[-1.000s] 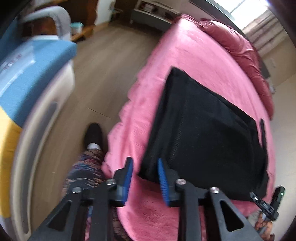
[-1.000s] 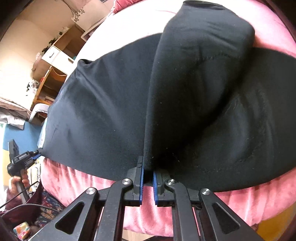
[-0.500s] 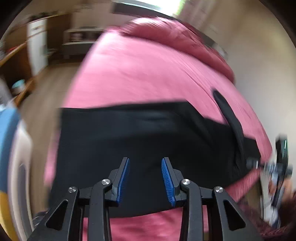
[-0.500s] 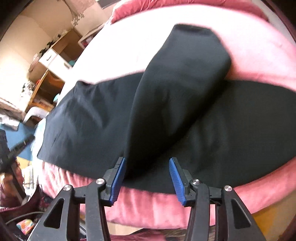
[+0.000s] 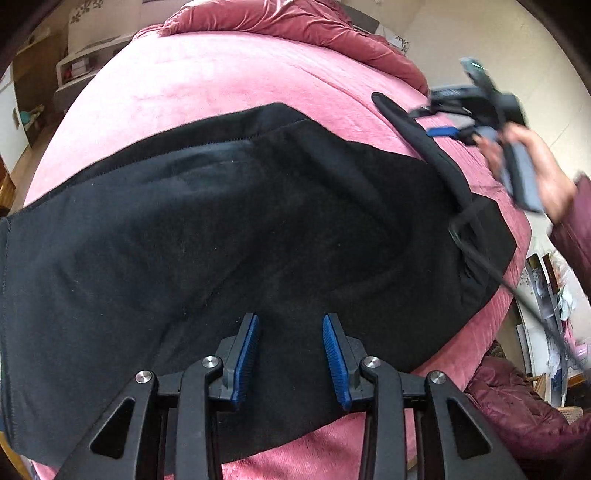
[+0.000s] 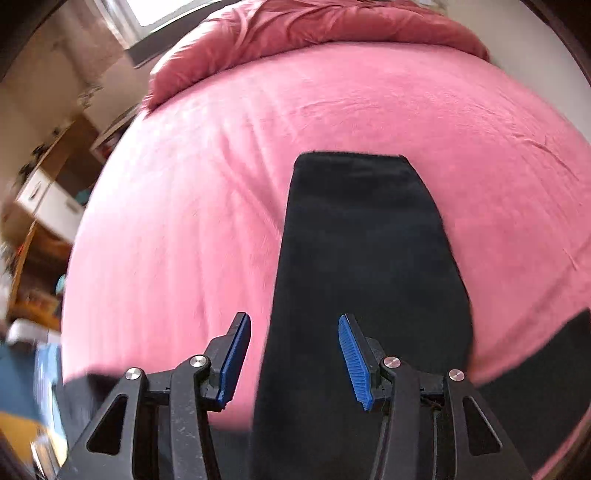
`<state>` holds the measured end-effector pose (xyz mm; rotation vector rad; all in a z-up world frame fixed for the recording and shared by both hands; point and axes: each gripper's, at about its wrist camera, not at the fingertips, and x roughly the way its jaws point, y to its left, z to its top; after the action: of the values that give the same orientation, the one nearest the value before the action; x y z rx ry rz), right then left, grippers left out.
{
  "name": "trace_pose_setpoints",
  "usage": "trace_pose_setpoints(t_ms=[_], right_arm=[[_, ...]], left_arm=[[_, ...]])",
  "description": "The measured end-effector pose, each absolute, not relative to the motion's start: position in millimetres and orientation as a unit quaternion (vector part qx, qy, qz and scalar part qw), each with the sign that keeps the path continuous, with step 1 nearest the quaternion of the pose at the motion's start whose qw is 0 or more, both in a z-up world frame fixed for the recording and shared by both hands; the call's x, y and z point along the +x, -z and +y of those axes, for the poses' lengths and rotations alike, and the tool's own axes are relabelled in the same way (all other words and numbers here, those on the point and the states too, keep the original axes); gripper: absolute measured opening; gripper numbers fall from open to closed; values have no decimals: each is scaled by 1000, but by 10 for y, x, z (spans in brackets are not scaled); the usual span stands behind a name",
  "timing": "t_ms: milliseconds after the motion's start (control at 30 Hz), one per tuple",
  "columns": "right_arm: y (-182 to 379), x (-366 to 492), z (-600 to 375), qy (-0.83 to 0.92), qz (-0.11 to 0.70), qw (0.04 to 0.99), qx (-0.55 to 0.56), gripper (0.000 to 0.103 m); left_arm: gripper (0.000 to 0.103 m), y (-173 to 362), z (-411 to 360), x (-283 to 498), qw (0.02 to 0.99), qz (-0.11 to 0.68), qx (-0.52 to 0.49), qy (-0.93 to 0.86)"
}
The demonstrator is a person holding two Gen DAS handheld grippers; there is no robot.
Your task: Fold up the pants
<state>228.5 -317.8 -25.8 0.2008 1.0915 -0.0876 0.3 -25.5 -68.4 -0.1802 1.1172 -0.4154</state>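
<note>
On the pink bed [image 5: 207, 92], black pants [image 5: 229, 229] lie spread; left tongs [image 5: 290, 354] and right tongs [image 6: 293, 360] gape empty; wooden shelves [image 6: 48, 192] beyond

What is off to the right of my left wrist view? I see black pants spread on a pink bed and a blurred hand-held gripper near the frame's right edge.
Observer: In the right wrist view, one pant leg stretches away across the pink bed, ending in a straight hem.
Operator: Is the right hand-held gripper gripping that leg?
Observer: No. The right hand-held gripper is open, the leg only showing between its blue pads.
Operator: Anything beyond the bed on that side?
Observer: A bright window shows above the bunched red quilt.
</note>
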Motion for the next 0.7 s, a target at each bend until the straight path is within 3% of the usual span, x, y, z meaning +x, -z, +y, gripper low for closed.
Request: trace_pose_setpoints(t_ms=[200,333,400,433,467,700], right_arm=[[490,2944,-3120,104,529,837,97,56],[637,3204,-3067,126,544,828,43,56],[665,3259,-3063,127,553,823,18,44],[653,3272,-3051,124,552,824,9,22],[629,3257,-3059,120,552,825,4,7],[29,2689,-3429,88,485,866,84,6]], left_arm=[[37,745,-250,4,822,529,-92,191],[37,764,-195,9,817,531,-113,192],[37,751,-126,-4,816,532,-119,193],[37,753,-119,-3,815,533,-122,193],[37,747,-83,5,814,534,-125,193],[37,734,35,41,807,539,-141,196]])
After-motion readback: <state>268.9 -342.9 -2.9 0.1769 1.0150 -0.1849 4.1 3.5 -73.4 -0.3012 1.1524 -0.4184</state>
